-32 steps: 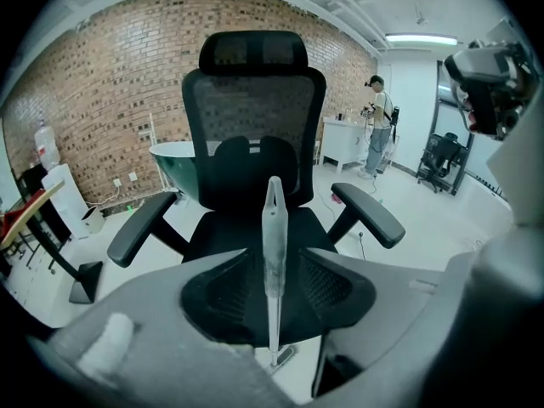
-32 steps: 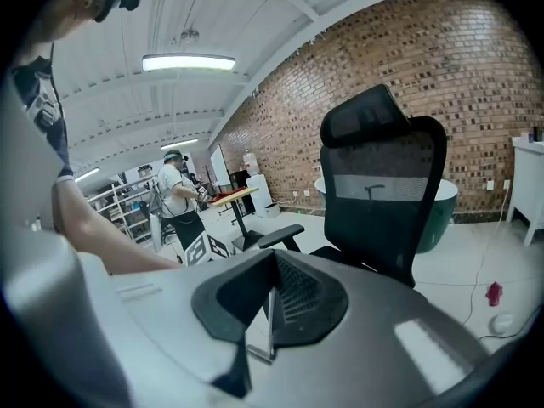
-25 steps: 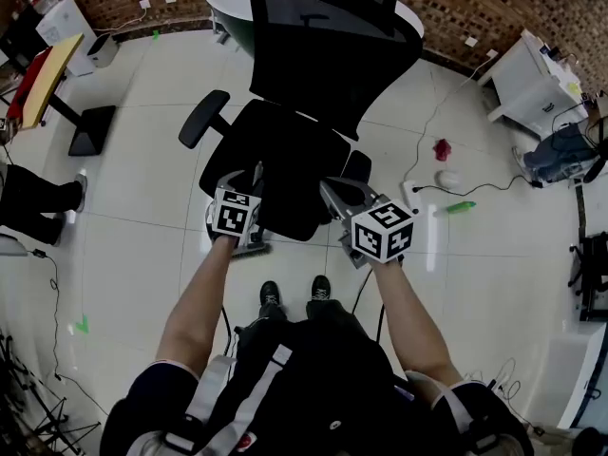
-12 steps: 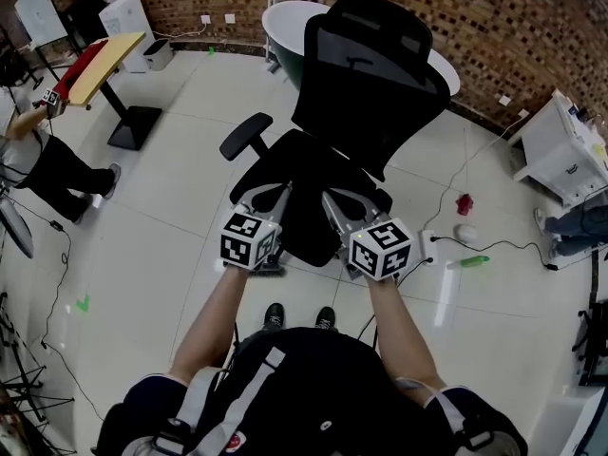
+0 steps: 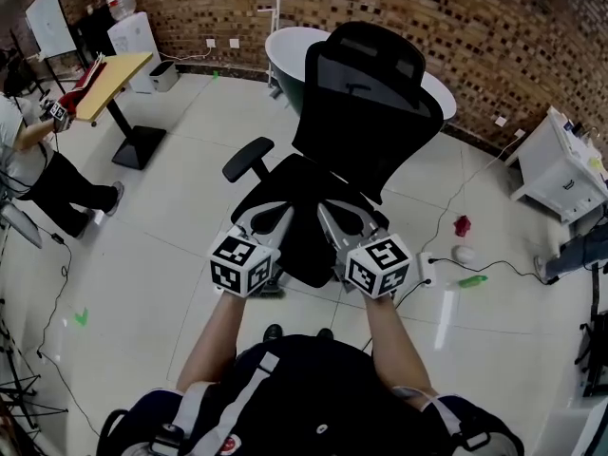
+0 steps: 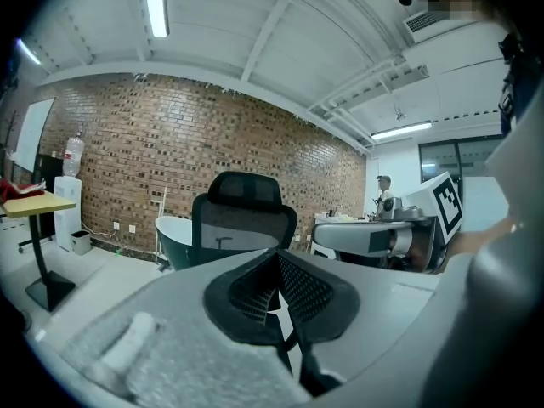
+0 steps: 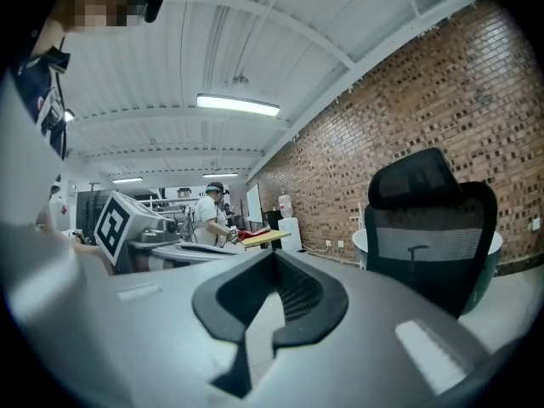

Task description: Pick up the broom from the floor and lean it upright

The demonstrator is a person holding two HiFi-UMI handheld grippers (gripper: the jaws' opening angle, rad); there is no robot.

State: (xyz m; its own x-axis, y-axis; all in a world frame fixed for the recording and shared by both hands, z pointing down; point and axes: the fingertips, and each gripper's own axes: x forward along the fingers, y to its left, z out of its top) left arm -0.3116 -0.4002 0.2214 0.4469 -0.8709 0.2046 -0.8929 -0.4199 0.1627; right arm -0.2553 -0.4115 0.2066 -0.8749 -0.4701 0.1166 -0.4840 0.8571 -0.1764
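Observation:
No broom shows clearly in any view. My left gripper [image 5: 270, 218] and right gripper [image 5: 332, 218] are held side by side at waist height, pointing almost level toward a black mesh office chair [image 5: 332, 160]. In the left gripper view the left gripper [image 6: 276, 257] has its jaws together, with nothing between them. The right gripper [image 7: 274, 257] in its own view also has its tips meeting, empty. A thin white pole [image 5: 276, 12] stands upright by the tub at the brick wall; what it is I cannot tell.
A white tub [image 5: 285, 50] sits behind the chair. A wooden standing desk [image 5: 114, 69] and a person [image 5: 38, 160] are at the left. At the right are a white cabinet [image 5: 556, 164], cables, a red object [image 5: 463, 226] and a green bottle [image 5: 472, 280] on the floor.
Both grippers have risen, and the head view has tilted up from the floor to take in the brick wall. The chair and floor items have kept their places.

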